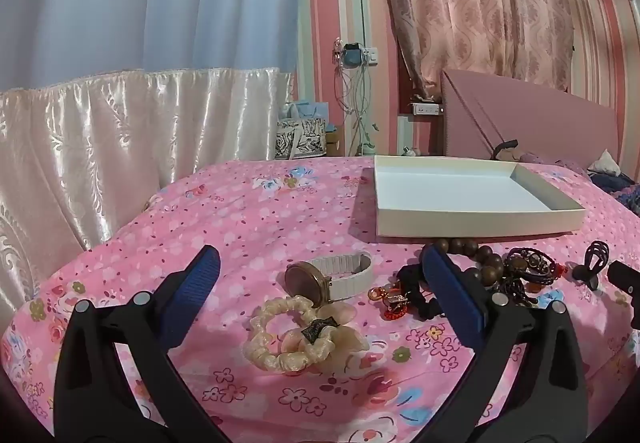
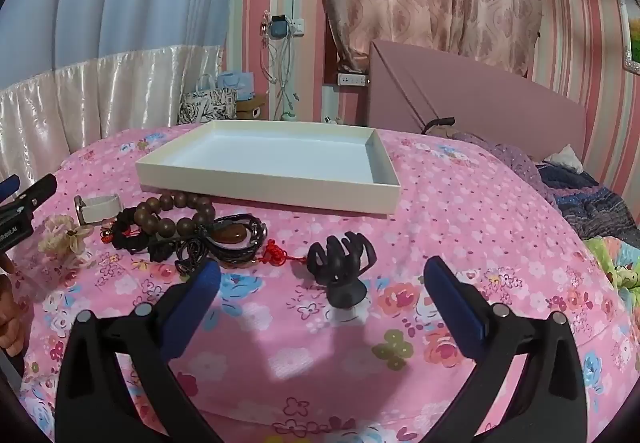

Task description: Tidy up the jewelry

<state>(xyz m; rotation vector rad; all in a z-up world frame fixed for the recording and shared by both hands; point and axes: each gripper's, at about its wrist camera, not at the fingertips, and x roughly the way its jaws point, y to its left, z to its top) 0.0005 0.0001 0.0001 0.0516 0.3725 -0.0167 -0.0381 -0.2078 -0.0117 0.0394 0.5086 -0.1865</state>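
An empty white tray [image 1: 476,221] [image 2: 264,183] lies on the pink floral bedspread. In front of it lie a cream scrunchie [image 1: 280,339] [image 2: 64,235], a watch with a white band [image 1: 332,277] [image 2: 98,209], a wooden bead bracelet [image 1: 486,263] [image 2: 176,211], a dark braided bracelet [image 1: 528,267] [image 2: 236,235] and a black hair claw [image 1: 594,263] [image 2: 342,267]. My left gripper [image 1: 320,279] is open above the scrunchie and watch. My right gripper [image 2: 320,283] is open, the hair claw between its fingers.
A small red and gold charm [image 1: 390,301] and a red knot ornament [image 2: 276,253] lie among the jewelry. A pink headboard [image 2: 480,95] and crumpled blankets [image 2: 592,199] are at the right. Curtains and a paper bag [image 1: 300,135] stand behind the bed.
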